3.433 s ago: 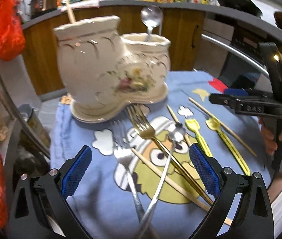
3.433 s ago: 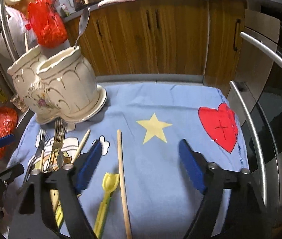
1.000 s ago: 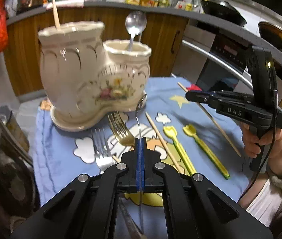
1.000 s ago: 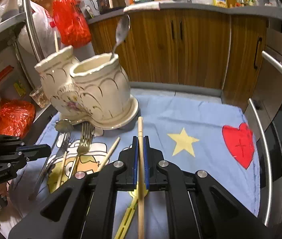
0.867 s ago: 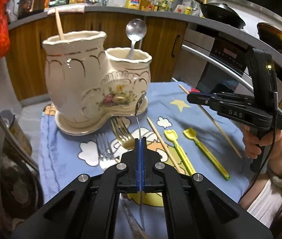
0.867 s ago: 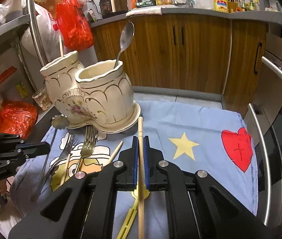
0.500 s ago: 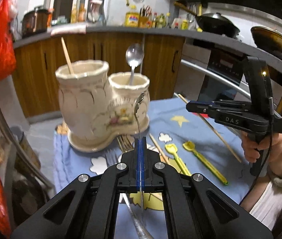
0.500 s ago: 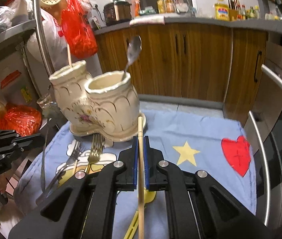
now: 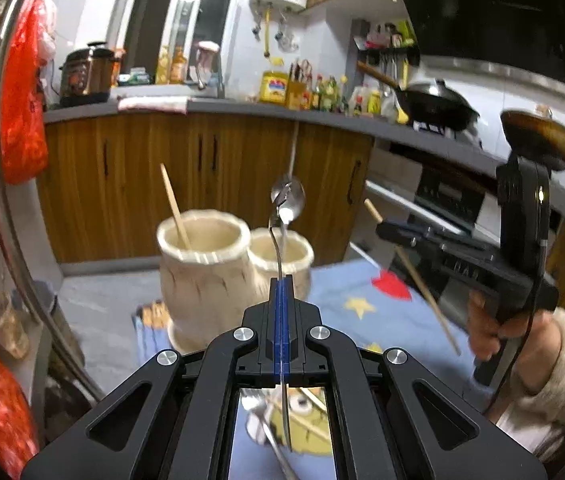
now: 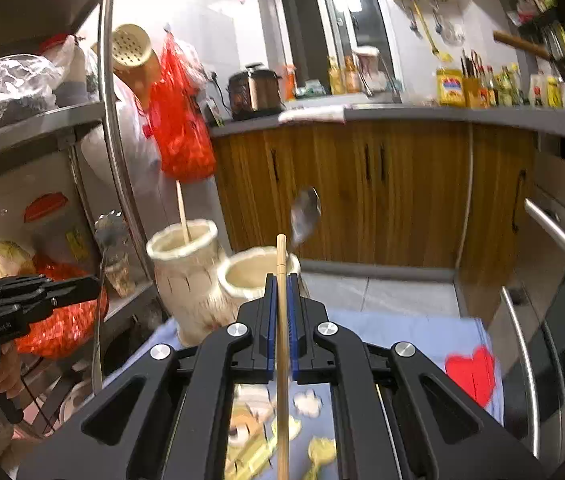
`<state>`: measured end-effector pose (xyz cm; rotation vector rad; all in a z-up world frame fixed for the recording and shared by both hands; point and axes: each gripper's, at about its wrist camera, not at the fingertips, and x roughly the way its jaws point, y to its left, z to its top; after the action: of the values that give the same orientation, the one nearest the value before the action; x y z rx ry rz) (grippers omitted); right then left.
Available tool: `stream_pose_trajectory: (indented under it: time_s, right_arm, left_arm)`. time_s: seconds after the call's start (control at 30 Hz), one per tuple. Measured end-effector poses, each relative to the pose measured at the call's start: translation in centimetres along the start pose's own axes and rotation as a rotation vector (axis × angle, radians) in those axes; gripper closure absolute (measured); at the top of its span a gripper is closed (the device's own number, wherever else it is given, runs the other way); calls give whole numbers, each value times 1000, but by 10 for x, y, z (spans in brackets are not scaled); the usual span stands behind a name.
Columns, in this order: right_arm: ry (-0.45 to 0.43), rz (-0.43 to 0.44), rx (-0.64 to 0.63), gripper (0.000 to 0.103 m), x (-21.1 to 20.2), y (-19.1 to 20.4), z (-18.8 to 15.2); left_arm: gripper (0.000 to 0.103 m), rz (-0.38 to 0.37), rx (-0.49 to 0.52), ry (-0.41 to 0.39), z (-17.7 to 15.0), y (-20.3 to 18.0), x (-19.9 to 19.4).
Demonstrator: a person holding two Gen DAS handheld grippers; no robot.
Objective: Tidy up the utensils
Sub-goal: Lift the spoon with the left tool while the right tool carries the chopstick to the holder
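Red plastic bag beside rice cooker, black wok on counter.

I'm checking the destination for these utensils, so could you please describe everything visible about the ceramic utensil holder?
The ceramic utensil holder is cream-coloured and glazed-looking, with two joined round cups, one taller and one shorter, both upright with open scalloped rims, on a shared saucer-like base. It stands on the blue cartoon cloth before the wooden cabinets. A wooden chopstick leans in the taller cup, and a metal spoon stands bowl-up in the shorter cup. Motion blur hides finer decoration. Neither gripper touches it.
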<state>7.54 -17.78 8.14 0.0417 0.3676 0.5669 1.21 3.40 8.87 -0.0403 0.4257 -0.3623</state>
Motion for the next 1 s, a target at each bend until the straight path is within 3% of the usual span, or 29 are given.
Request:
stream_pose_trajectory:
  time_s: [0.27, 0.57, 0.8, 1.0]
  right_arm:
    - [-95, 41, 29, 98, 43, 3, 51]
    - [-213, 71, 35, 98, 81, 6, 92]
    - [-270, 83, 69, 98, 102, 2, 92]
    - [-291, 36, 68, 98, 113, -1, 84]
  left_arm:
    - [102, 31, -2, -98, 53, 16, 12]
    - [102, 51, -60, -164, 88, 42, 31]
    - [102, 131, -63, -221, 95, 54, 46]
    - [102, 164, -53, -196, 83, 64, 62]
